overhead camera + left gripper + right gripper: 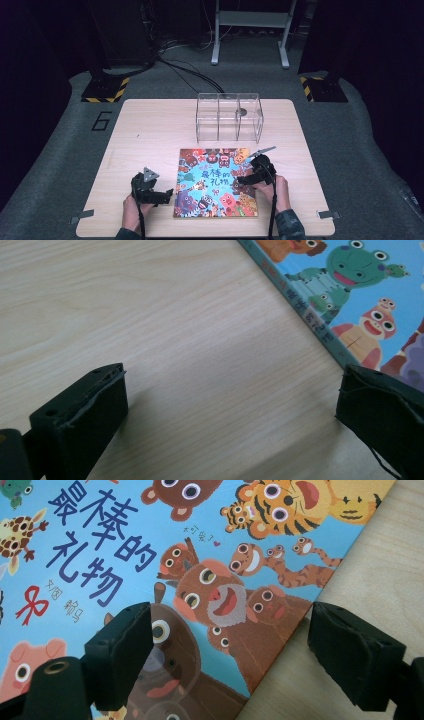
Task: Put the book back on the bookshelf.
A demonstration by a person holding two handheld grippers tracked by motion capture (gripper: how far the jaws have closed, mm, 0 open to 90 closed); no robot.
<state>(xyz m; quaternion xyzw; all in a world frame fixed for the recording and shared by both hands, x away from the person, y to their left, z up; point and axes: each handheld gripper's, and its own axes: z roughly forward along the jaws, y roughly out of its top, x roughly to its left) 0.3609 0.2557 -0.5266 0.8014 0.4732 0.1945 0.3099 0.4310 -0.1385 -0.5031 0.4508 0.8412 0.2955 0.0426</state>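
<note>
A closed picture book [216,182] with a blue cover of cartoon animals lies flat on the wooden table [150,130], near the front edge. My left gripper [167,194] rests just left of the book, open, with bare wood between its jaws [232,395]. The book's spine edge [320,325] runs close by the right-hand jaw. My right gripper [242,181] is at the book's right edge, open. One jaw is over the cover [150,555] and the other over the table, astride the edge [230,645]. Neither pad presses on the book.
A clear plastic box [229,117] with three compartments stands behind the book at the table's far middle. A small dark round thing [241,112] sits in its right compartment. Bare wood lies to the left and right of the book. Cables cross the floor beyond the table.
</note>
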